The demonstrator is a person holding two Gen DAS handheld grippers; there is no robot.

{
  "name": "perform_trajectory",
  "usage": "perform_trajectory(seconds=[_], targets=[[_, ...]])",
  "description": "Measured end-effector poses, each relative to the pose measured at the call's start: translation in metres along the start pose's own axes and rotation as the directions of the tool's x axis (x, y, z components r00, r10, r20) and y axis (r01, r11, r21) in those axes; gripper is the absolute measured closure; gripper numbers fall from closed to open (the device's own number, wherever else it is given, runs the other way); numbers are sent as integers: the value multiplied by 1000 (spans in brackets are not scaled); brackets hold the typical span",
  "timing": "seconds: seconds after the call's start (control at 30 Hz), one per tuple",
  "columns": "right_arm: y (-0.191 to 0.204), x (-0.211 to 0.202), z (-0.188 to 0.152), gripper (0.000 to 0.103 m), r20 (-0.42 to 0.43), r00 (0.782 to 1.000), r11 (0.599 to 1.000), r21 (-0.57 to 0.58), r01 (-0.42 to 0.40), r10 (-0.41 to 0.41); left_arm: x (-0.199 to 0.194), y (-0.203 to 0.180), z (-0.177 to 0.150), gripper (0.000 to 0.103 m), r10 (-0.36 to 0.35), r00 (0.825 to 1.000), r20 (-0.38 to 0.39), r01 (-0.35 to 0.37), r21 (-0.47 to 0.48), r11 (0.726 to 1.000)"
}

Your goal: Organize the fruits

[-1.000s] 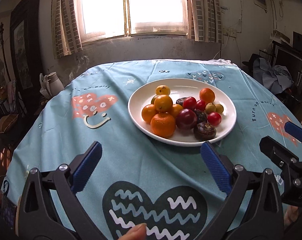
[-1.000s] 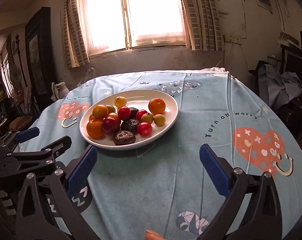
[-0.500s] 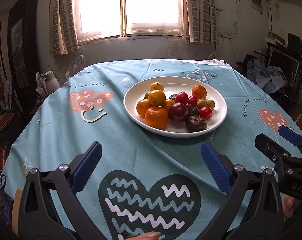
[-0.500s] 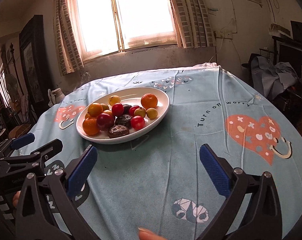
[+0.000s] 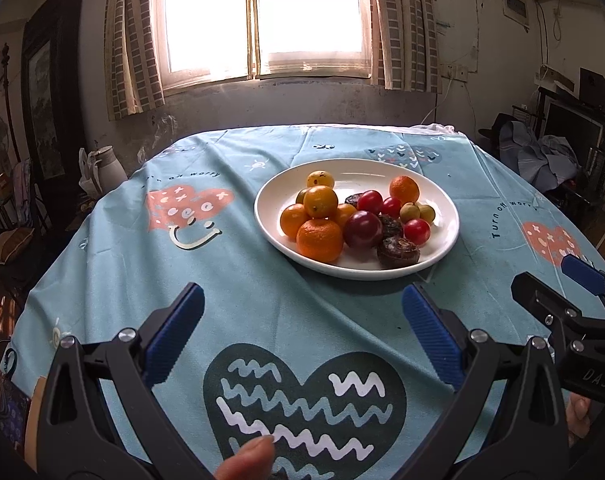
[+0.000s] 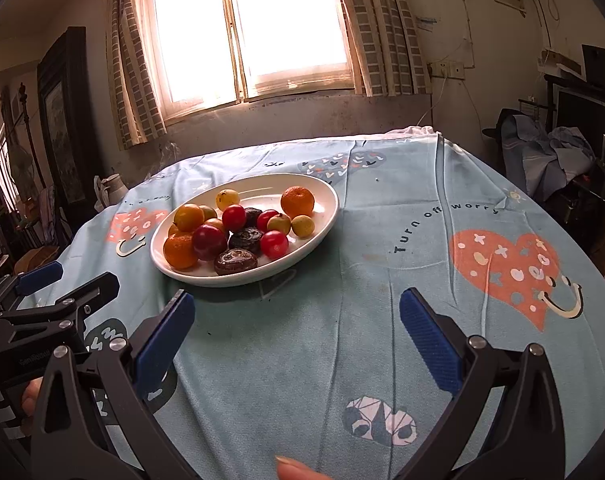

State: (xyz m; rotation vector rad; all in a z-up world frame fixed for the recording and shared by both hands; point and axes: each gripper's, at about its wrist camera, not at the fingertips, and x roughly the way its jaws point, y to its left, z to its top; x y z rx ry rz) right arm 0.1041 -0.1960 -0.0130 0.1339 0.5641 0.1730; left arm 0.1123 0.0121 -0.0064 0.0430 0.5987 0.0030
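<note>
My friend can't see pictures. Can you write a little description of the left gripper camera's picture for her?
A round white plate heaped with orange tangerines, red cherry tomatoes and dark wrinkled fruits sits on a light blue tablecloth with heart prints, under a bright window. The open blue-padded left gripper hovers in front, empty, with the right gripper at the right edge.
</note>
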Motion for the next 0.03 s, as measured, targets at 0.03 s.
perform_trajectory(seconds=[0.03], targets=[[0,0,0,1,0,1000,1000,0,-1,1,0,1,0,2,1,1000,-1,-1,-2,1000]])
